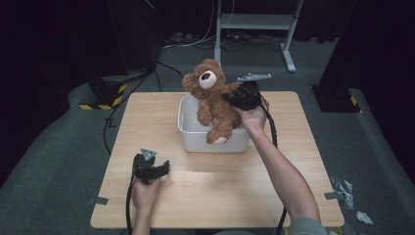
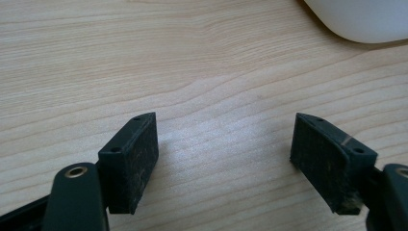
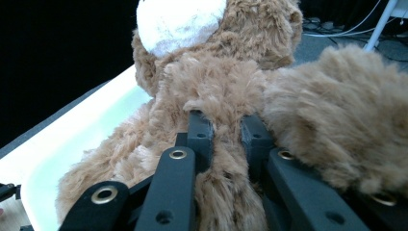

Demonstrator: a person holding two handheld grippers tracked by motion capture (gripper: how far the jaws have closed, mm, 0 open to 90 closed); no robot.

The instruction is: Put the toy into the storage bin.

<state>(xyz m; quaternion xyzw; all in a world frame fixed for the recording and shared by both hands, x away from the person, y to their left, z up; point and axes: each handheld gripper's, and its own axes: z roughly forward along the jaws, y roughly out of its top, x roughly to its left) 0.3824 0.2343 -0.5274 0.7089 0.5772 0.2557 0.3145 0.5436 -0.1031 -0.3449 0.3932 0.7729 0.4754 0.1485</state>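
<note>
I am pinching the fluffy brown teddy bear [image 1: 214,100] by a fold of its fur in my right gripper [image 3: 226,132], holding it over the white plastic tub [image 1: 193,133]. My left gripper [image 1: 155,169], jaws spread wide and empty, is resting in front of that tub.

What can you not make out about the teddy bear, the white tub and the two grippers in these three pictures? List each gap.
- Inside of the white tub: high view, hidden by the teddy bear.
- Which part of the bear the right gripper pinches: right gripper view, fur covers the jaws.
- Bear's face: right gripper view, cut off by the top edge.
- Left gripper body: left gripper view, cut off at the bottom edge.
</note>
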